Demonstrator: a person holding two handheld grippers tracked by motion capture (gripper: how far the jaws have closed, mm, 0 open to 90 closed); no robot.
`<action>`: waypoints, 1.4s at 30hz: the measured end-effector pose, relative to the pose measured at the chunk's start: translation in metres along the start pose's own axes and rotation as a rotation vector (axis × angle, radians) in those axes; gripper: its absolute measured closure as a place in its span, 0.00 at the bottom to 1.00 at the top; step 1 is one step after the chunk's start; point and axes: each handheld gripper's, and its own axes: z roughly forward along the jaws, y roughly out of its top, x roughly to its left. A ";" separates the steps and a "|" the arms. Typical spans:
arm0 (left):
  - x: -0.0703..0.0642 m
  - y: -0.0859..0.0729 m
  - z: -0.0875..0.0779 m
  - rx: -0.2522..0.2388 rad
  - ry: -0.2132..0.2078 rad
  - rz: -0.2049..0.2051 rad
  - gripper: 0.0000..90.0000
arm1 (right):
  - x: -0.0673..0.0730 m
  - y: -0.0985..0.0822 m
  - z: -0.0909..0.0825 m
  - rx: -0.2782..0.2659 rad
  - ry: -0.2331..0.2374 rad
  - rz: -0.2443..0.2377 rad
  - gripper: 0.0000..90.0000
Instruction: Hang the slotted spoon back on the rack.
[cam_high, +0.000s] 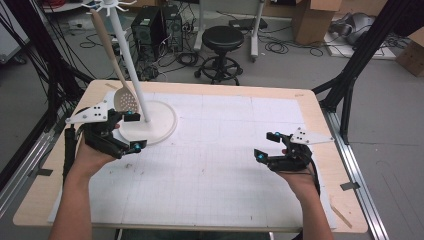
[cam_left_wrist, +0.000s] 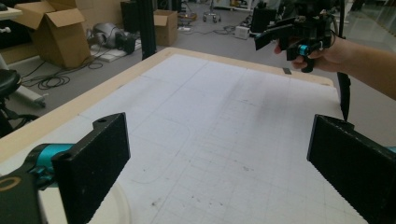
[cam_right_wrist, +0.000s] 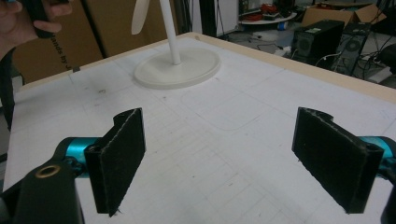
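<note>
A white hook stand (cam_high: 131, 70) rises from a round white base (cam_high: 161, 126) at the table's back left. A wooden slotted spoon (cam_high: 125, 99) hangs from it, its head low over the base. My left gripper (cam_high: 135, 131) hovers at the near left edge of that base, jaws open and empty; in the left gripper view (cam_left_wrist: 219, 163) the base's rim (cam_left_wrist: 117, 205) lies under the left jaw. My right gripper (cam_high: 265, 145) rests at the table's right, open and empty, and in the right gripper view (cam_right_wrist: 233, 163) it faces the base (cam_right_wrist: 177, 70) and spoon (cam_right_wrist: 140, 16).
A white gridded mat (cam_high: 220, 165) covers the wooden table (cam_high: 320, 120). Beyond the far edge stand a black stool (cam_high: 222, 37), computer towers (cam_high: 155, 25) and cardboard boxes (cam_high: 312, 17). Black frame legs (cam_high: 350, 75) flank the table on both sides.
</note>
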 end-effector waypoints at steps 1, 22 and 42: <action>-0.001 -0.003 0.002 0.000 0.000 -0.011 0.04 | 0.000 0.000 0.000 0.001 0.000 -0.002 0.19; -0.003 -0.033 0.014 0.001 -0.004 -0.038 0.02 | 0.000 -0.002 0.006 0.014 0.006 -0.008 0.19; -0.004 -0.037 0.018 0.014 -0.010 -0.040 0.02 | 0.001 -0.003 0.008 0.033 0.006 -0.011 0.19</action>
